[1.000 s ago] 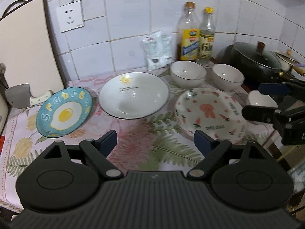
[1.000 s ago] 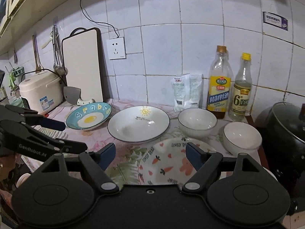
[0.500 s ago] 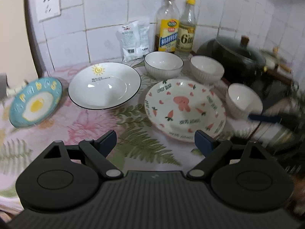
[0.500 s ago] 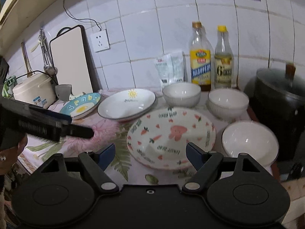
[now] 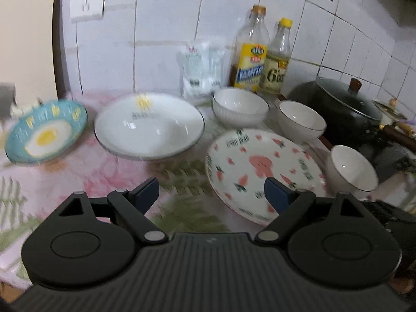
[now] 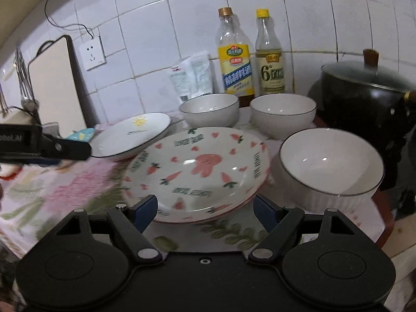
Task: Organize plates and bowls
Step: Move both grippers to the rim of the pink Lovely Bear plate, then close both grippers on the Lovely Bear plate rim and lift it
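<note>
You face a white tiled wall (image 6: 161, 26) with dark grout, a white socket (image 6: 91, 54) on it (a thin cable loops above). A floral tablecloth (image 5: 85, 171) covers the countertop to its front edge; a pale cutting board (image 6: 56, 85) leans at the back left.

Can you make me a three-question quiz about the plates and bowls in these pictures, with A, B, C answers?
1. Where is the blue egg plate?
A. left of the sun plate
B. inside a white bowl
C. on the black pot

2. How many white bowls are there?
A. one
B. three
C. five

3. How is the right tool?
A. shut on a bowl
B. shut on a bottle
C. open, holding nothing

Answers:
1 A: it sits on the cloth at the far left.
2 B: two bowls stand near the bottles, one bowl beside the carrot plate.
3 C: its blue pads stand apart by the carrot plate's near rim.
</note>
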Motion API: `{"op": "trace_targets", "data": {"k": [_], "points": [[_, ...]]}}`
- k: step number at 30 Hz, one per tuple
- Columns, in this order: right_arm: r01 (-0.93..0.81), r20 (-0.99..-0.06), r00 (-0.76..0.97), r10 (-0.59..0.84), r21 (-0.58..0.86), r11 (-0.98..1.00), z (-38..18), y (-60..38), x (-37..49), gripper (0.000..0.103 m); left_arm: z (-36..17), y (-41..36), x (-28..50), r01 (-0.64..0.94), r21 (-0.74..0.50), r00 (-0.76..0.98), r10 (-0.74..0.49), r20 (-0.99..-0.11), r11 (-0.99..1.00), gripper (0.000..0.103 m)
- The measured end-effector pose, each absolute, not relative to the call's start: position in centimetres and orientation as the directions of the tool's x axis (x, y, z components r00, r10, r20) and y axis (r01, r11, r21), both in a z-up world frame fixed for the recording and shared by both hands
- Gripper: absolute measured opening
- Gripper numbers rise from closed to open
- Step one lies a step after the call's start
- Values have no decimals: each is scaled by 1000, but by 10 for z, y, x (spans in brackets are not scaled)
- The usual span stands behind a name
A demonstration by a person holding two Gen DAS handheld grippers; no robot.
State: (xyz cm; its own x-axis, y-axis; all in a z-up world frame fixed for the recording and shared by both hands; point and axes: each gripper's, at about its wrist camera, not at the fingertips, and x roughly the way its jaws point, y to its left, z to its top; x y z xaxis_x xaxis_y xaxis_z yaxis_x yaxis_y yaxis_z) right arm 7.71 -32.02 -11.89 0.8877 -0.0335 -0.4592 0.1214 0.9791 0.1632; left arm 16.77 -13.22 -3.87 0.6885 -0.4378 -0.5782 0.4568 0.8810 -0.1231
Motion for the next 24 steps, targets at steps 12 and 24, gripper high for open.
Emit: {"op": "trace_targets", "data": {"k": [12, 24], "points": [[168, -487, 872, -42, 218, 961, -142, -339, 103, 69, -77, -156, 201, 422, -133, 690, -413, -594, 897, 61], [253, -482, 869, -116, 232, 939, -147, -336, 118, 49, -101, -163, 230, 419, -248, 578, -467, -669, 873, 17]]}}
